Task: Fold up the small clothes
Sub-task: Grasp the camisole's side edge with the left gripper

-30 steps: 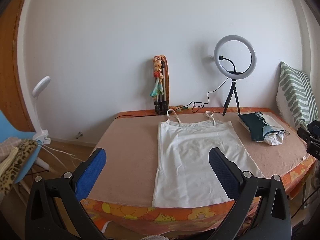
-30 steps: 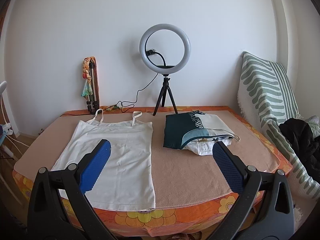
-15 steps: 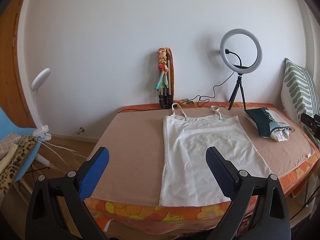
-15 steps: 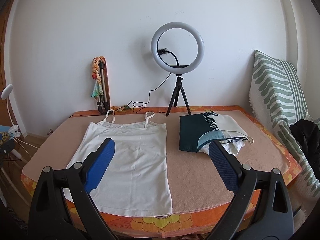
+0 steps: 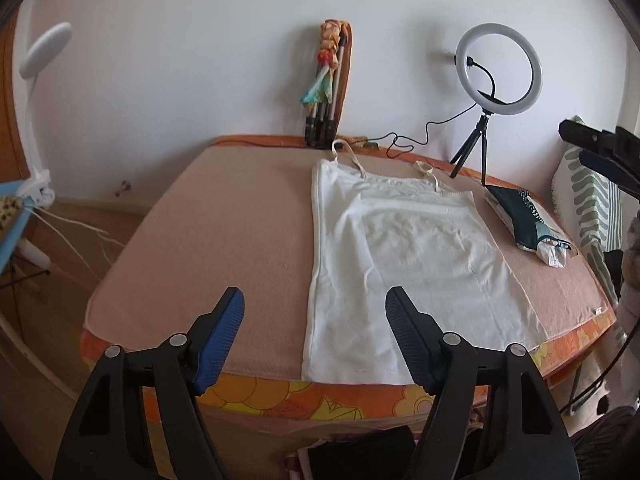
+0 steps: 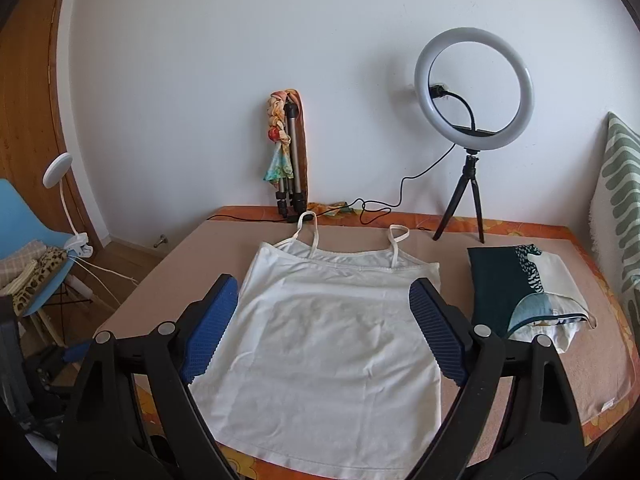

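Note:
A white strappy top [image 5: 404, 256] lies flat on the beige blanket [image 5: 224, 232], straps toward the wall; it also shows in the right wrist view [image 6: 332, 344]. My left gripper [image 5: 316, 308] is open and empty, above the near edge of the bed by the top's lower left hem. My right gripper [image 6: 324, 288] is open and empty, hovering over the top's middle. The right gripper also shows at the right edge of the left wrist view [image 5: 600, 152].
A folded pile of dark green and white clothes [image 6: 524, 288] lies to the right of the top. A ring light on a tripod [image 6: 474, 92], a folded tripod [image 6: 290, 160] and a cable stand at the back edge. A blue chair [image 6: 32, 264] is on the left.
Both grippers have moved forward and lower toward the bed. The right one has shifted left, from between the top and the pile to over the top. Both stay open.

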`<state>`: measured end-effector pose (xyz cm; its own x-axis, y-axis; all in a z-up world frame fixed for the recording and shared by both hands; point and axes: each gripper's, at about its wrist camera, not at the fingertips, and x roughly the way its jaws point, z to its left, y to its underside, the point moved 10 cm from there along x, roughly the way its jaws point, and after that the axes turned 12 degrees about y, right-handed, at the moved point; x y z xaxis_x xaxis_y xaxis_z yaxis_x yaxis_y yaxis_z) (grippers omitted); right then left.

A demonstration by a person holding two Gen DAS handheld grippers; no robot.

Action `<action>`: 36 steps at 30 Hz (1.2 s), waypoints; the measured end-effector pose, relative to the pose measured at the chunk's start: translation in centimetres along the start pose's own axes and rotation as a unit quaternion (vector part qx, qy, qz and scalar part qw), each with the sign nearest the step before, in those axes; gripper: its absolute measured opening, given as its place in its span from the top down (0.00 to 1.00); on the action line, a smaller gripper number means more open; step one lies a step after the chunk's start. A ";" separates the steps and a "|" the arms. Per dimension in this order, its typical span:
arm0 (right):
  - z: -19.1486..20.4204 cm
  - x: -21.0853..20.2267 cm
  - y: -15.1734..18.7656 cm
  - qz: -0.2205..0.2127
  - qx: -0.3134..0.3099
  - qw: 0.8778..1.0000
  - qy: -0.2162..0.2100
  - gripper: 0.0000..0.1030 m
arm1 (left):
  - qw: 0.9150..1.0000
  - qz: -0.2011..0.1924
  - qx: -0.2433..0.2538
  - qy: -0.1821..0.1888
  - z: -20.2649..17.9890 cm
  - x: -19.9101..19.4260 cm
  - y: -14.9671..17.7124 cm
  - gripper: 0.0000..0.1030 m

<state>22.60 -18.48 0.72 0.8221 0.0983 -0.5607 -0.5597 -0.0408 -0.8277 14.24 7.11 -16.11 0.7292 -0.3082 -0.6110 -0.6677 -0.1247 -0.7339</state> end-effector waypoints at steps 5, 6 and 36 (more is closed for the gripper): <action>4.4 4.9 -1.4 0.035 -0.032 0.998 -0.043 0.15 | 0.999 0.040 -0.014 0.017 0.5 2.9 2.5 0.37; 5.3 6.3 -1.5 0.052 -0.038 0.997 -0.051 0.17 | 0.999 0.048 -0.013 0.019 0.5 3.6 3.0 0.42; 21.6 38.9 6.7 0.321 -0.150 0.935 -0.006 0.90 | 0.989 0.069 -0.089 0.100 2.8 8.5 5.3 0.99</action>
<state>48.55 6.58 -26.17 0.3235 -0.0303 -0.9457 -0.8818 -0.3722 -0.2897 17.33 6.51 -26.05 0.5967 -0.5115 -0.6183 -0.7878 -0.2272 -0.5725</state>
